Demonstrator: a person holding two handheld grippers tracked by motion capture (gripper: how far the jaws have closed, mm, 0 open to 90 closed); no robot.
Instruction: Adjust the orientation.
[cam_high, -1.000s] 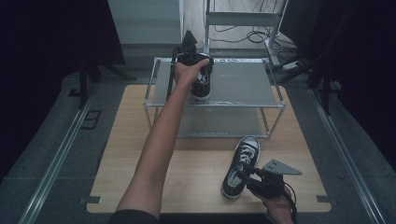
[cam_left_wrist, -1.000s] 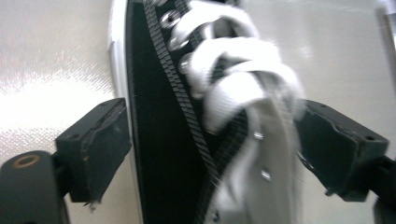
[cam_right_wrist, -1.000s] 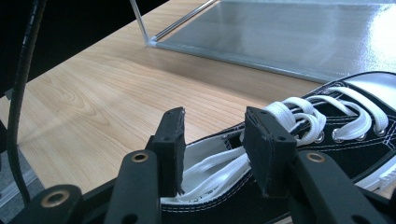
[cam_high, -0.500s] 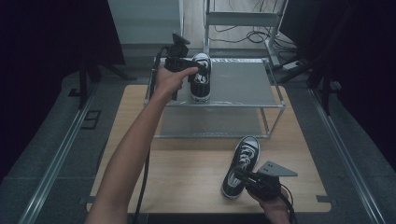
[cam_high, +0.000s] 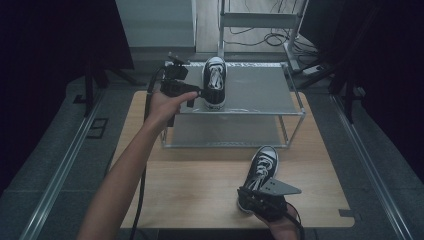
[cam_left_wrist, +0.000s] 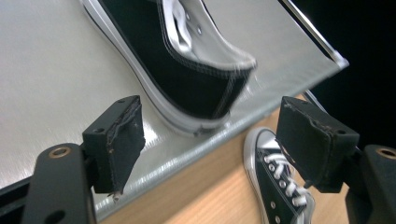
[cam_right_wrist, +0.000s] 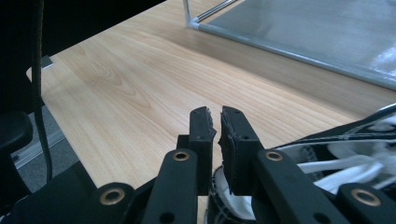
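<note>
Standing on the rack's (cam_high: 260, 100) top shelf, one shoe (cam_high: 215, 82) sits just beyond the left gripper (cam_high: 197, 93). Jaws spread wide, nothing between them. In the left gripper view the shoe's (cam_left_wrist: 187, 70) heel end lies ahead of the fingers (cam_left_wrist: 116, 140), nearer the left pad, clear of both; no contact seen. Heel reaches the shelf's (cam_left_wrist: 46, 70) front edge.

Second shoe (cam_high: 261, 170) on the table (cam_high: 190, 180), in front of the rack, toe pointing toward it. Right gripper (cam_high: 246, 195) at its heel end. In the right gripper view the fingers (cam_right_wrist: 205, 135) are pressed nearly together, a thin gap showing between the tips; the shoe's (cam_right_wrist: 345, 158) laces and rim lie just right of and under them. Whether the pads pinch any part of the shoe: cannot tell.

Shoes well apart, one per level.
</note>
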